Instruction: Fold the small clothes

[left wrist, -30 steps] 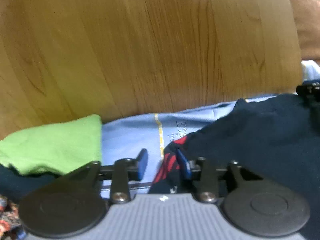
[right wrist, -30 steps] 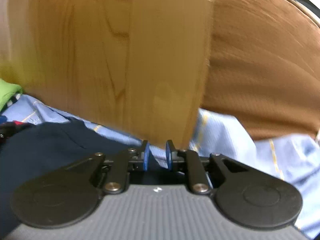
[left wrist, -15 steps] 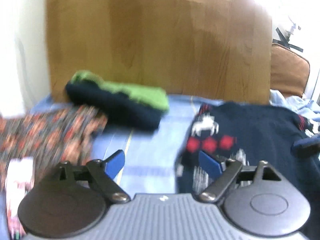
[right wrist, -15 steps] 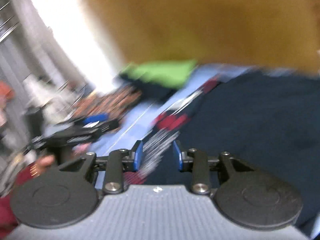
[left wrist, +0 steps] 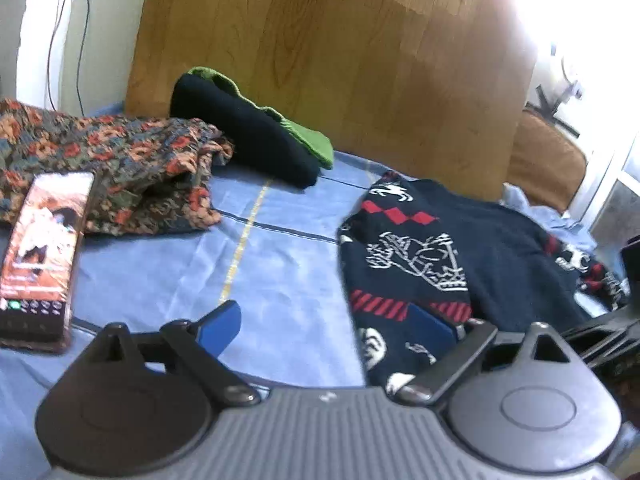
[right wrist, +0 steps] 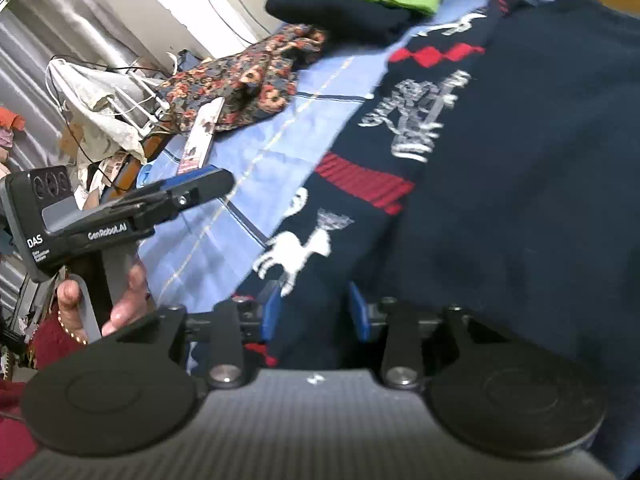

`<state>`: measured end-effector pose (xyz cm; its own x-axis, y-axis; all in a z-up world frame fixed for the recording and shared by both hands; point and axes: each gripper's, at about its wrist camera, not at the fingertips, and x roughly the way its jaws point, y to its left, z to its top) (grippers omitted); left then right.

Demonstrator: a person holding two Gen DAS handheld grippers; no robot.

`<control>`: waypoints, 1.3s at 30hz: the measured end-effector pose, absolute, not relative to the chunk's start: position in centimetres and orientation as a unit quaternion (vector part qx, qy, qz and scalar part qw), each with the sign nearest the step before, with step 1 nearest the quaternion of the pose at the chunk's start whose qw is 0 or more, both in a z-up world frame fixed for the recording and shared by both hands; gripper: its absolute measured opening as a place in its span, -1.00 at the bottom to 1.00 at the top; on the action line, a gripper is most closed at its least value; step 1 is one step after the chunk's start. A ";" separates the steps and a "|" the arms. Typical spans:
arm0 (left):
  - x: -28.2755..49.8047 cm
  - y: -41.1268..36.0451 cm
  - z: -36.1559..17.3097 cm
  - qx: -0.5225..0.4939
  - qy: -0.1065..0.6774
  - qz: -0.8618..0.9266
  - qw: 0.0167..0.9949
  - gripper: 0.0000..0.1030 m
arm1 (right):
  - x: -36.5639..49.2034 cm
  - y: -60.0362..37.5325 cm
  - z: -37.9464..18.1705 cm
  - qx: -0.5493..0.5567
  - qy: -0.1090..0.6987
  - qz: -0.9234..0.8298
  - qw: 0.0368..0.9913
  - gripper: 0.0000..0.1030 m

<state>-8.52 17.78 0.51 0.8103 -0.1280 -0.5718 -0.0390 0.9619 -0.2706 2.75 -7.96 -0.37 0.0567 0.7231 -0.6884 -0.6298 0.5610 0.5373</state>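
A navy patterned sweater (left wrist: 448,264), knitted with red diamonds, red stripes and white figures, lies spread on a light blue bedsheet (left wrist: 276,256). In the left wrist view it fills the field from 1 to 4 o'clock.

The left gripper (left wrist: 326,326) hangs above the sheet with its jaws spread wide and opening. Its left finger is over bare sheet; its right finger is over the sweater's left edge. Nothing is pinched between them.

The right gripper (right wrist: 314,314) is low over the sweater, jaws part-way apart and opening. Navy knit shows in the gap, but the blue pads (right wrist: 272,312) do not press on it.

At 11 o'clock in the left view a folded black and green garment (left wrist: 256,136) rests against the wooden headboard (left wrist: 340,52). A floral cloth (left wrist: 120,168) sits at 10 o'clock, with a smartphone (left wrist: 44,248) on its near edge at 9.

In the right view a hand (right wrist: 120,300) grips the left gripper's handle at 8 o'clock.
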 end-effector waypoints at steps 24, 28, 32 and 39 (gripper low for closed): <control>-5.6 15.3 -0.2 -0.148 0.332 -0.067 0.929 0.83 | 8.3 -17.9 12.3 0.067 0.342 0.392 0.851 -0.84; -6.0 15.7 -0.3 -0.154 0.337 -0.048 0.928 0.83 | 6.8 -12.7 5.9 0.064 0.435 0.476 0.762 -0.68; -7.1 17.0 -0.5 -0.164 0.341 -0.023 0.925 0.83 | 6.2 -8.0 -1.1 0.118 0.533 0.486 0.683 0.03; -8.1 18.7 -1.2 -0.191 0.343 -0.011 0.920 0.83 | 7.2 -4.2 -6.2 0.245 0.593 0.458 0.616 -0.16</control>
<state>-8.08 18.65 -1.24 0.7649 -0.1519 -0.6260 -0.1101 0.9267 -0.3593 7.24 -4.16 -6.16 -0.1222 0.8541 -0.5056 -0.2736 0.4607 0.8443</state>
